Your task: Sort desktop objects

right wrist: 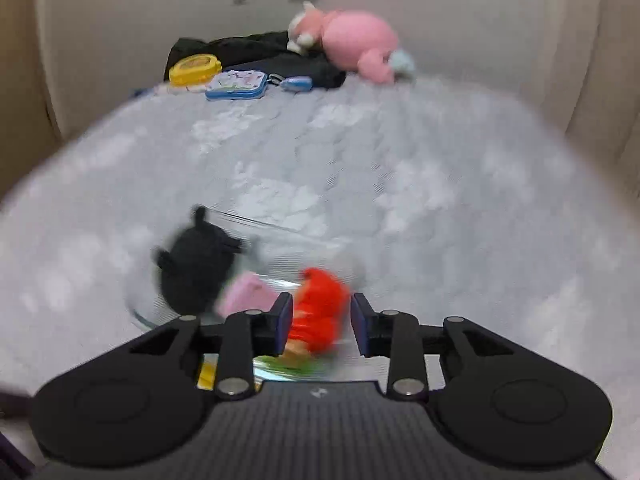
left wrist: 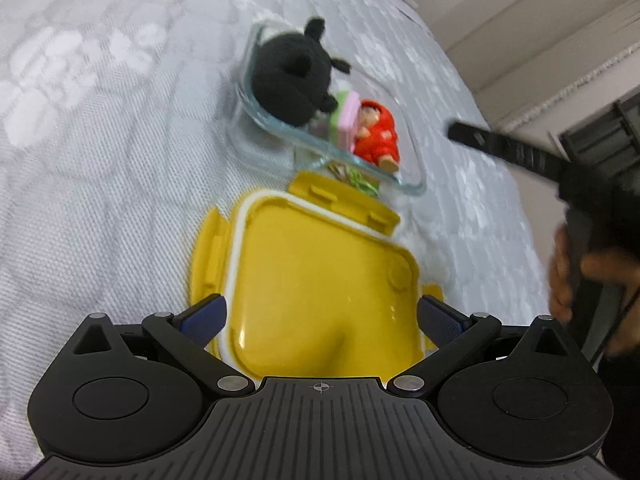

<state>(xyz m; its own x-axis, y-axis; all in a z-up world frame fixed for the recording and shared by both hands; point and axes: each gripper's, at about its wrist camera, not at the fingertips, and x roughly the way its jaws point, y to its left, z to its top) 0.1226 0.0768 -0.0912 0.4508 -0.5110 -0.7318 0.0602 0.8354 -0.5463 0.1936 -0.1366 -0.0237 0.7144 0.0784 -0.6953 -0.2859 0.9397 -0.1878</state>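
**A:** Largest first?

**B:** The pale grey patterned bedcover [left wrist: 100, 128]. On it, the clear rectangular glass container [left wrist: 412, 168], my landmark. Rigid, slick, breakable I'd judge; take it by the rim.

**A:** Next?

**B:** The yellow plastic snap-lock lid [left wrist: 312, 280], just beside the container's near end. Stiff and light, I'd guess; hold it by its edges. The left gripper [left wrist: 322, 312] points down at it with jaws wide apart either side, pads not visibly pressing.

**A:** Inside the container?

**B:** A black woolly soft toy [left wrist: 292, 80] at the far end: soft, squashable, grab anywhere. Then a pink-and-green block [left wrist: 346, 118], mid-container. Then a small red-dressed doll [left wrist: 378, 136] at the near end: light, probably firm; pinch across the body.

**A:** The other hand?

**B:** The right gripper [right wrist: 322, 326] hangs tilted down over the container's near end, jaws partly open with the doll between them. Blurred; they don't appear to clamp it. A hand [left wrist: 568, 276] grips its handle.
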